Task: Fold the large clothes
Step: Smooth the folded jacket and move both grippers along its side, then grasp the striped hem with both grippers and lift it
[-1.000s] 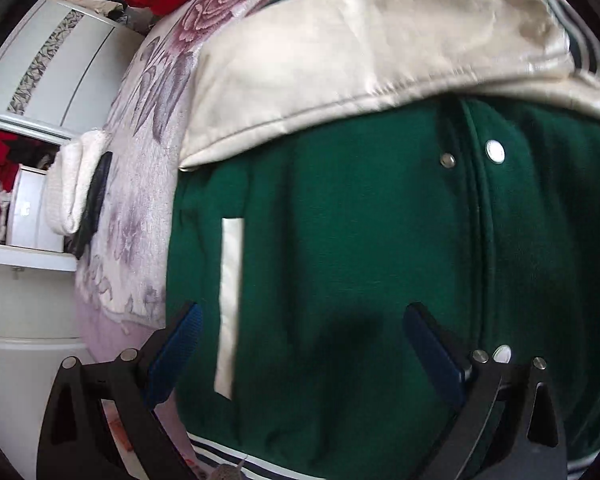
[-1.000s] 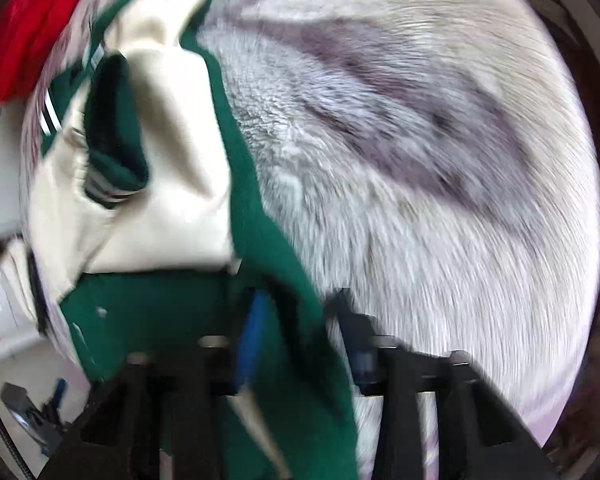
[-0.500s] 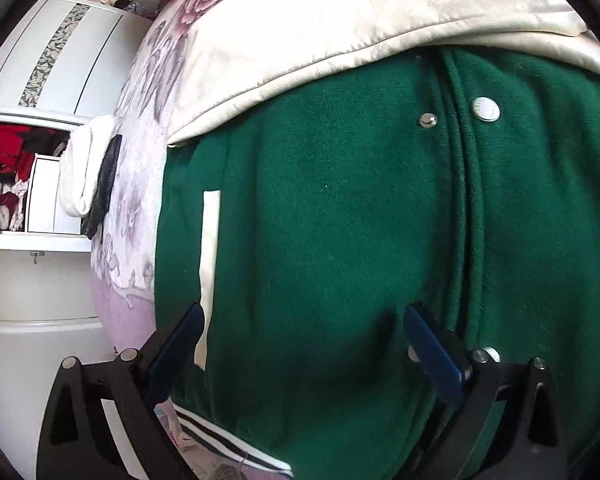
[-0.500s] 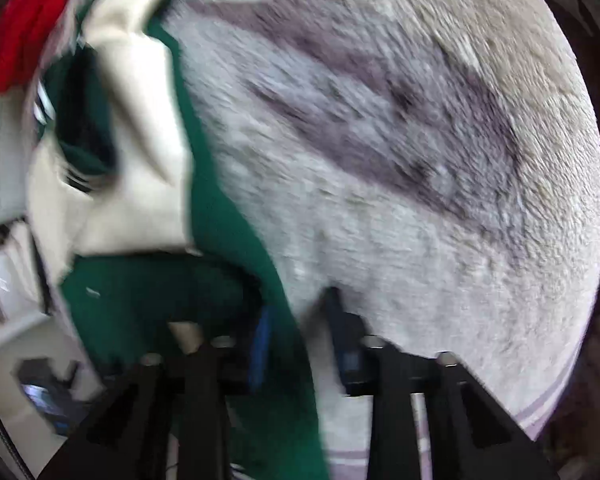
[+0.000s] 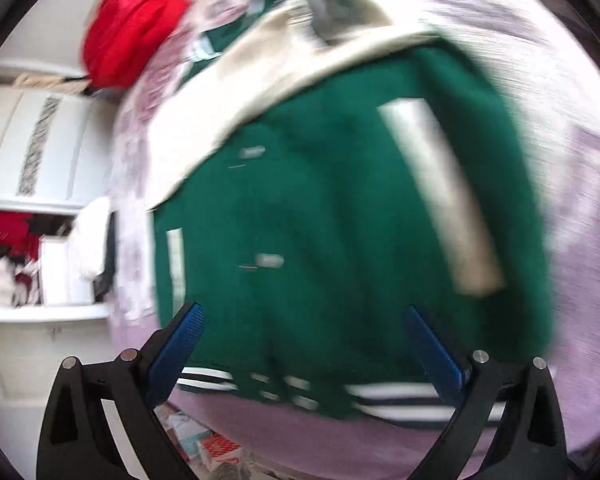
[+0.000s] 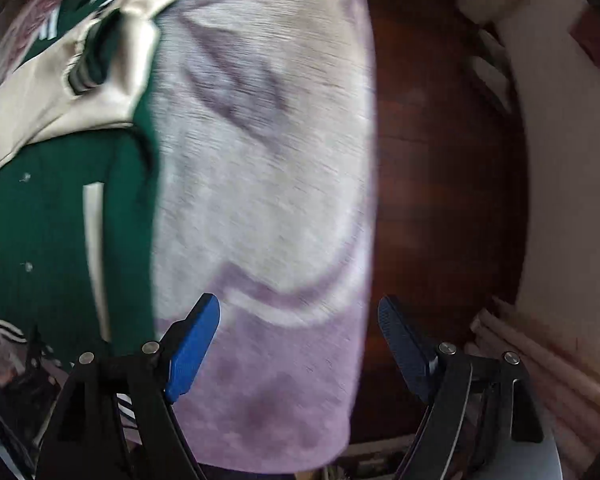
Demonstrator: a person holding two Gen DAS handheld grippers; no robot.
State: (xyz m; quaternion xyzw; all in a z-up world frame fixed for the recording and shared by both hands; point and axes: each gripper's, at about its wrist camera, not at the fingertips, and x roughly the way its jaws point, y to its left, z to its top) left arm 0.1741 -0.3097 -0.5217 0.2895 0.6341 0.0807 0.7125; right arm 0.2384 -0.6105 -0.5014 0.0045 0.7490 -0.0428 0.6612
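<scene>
A green varsity jacket (image 5: 320,232) with cream sleeves (image 5: 284,76) lies folded on the pale floral blanket of a bed (image 5: 560,92). Its striped hem (image 5: 396,398) faces me. My left gripper (image 5: 300,332) is open and empty, hovering above the hem. In the right wrist view the jacket (image 6: 52,240) lies at the left. My right gripper (image 6: 298,332) is open and empty over the blanket (image 6: 260,200), to the right of the jacket and apart from it.
A red garment (image 5: 132,28) lies at the bed's far end. A white wardrobe (image 5: 40,148) with shelves of clothes stands left of the bed. The bed's right edge (image 6: 364,200) drops to a dark wooden floor (image 6: 440,200). Clutter lies on the floor below the hem.
My right gripper has opened, let go of the jacket's edge and pulled back to the right. My left gripper has drawn back from the jacket, so the whole folded body shows.
</scene>
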